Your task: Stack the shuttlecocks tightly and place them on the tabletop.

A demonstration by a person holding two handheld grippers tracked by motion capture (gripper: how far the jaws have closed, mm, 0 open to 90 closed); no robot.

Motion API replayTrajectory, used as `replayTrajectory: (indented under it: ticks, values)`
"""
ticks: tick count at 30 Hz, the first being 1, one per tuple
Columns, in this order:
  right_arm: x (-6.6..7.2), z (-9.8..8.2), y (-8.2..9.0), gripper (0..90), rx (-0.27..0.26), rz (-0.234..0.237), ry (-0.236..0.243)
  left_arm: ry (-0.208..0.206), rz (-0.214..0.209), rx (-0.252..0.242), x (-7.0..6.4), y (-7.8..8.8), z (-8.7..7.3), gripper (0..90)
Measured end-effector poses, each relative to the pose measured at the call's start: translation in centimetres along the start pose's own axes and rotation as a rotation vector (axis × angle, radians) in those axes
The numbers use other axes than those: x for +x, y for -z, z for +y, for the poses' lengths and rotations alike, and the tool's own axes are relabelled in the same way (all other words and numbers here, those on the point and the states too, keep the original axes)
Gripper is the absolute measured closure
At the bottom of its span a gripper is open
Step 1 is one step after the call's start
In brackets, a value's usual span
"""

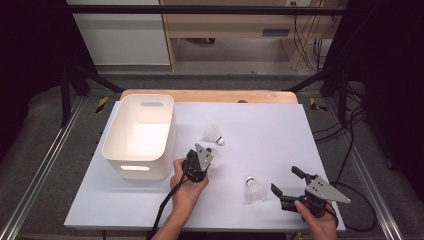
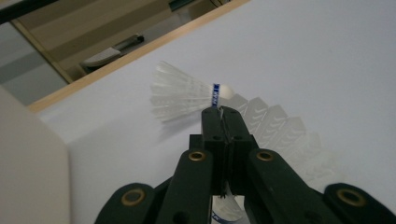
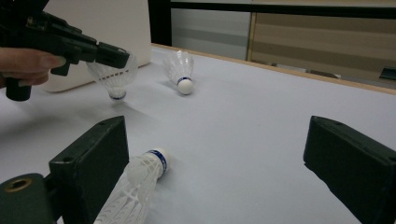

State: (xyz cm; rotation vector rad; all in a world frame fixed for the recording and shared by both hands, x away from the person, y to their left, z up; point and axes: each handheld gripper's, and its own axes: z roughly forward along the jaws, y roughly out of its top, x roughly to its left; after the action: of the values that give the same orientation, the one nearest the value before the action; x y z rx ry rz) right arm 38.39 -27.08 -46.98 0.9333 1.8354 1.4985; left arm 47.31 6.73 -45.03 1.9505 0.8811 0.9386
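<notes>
3 shuttlecocks [image 1: 255,191] share a white tabletop [image 1: 270,130] beside a bin [image 1: 140,135].

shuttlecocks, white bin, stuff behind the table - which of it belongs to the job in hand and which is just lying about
In the job:
- held shuttlecock, clamped by its feathers in the left gripper
- far shuttlecock lying on the sheet
- near shuttlecock by the open right gripper
- white bin, the likely drop spot

Lying about:
- wooden furniture behind the table
- cables on the floor
</notes>
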Motion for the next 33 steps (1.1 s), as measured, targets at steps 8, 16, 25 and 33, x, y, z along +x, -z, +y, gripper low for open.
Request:
replayTrajectory:
  ticks: [8, 16, 25, 33]
  values:
    - [0.1, 0.0, -0.1, 7.1, 0.005, 0.007, 0.000, -0.017, 0.109, 0.059, 1.0, -0.3, 0.1, 89.6]
    - [0.1, 0.0, -0.1, 7.2, 0.005, 0.007, 0.003, -0.098, 0.159, 0.106, 0.6, -0.7, -0.3, 89.6]
    - [0.2, -0.1, -0.2, 7.2, 0.010, 0.009, 0.000, -0.084, 0.161, 0.129, 0.8, -0.9, -0.7, 89.5]
    - [0.4, -0.1, -0.3, 7.2, 0.014, 0.022, -0.001, 0.019, 0.061, 0.128, 0.2, -1.8, -0.6, 81.7]
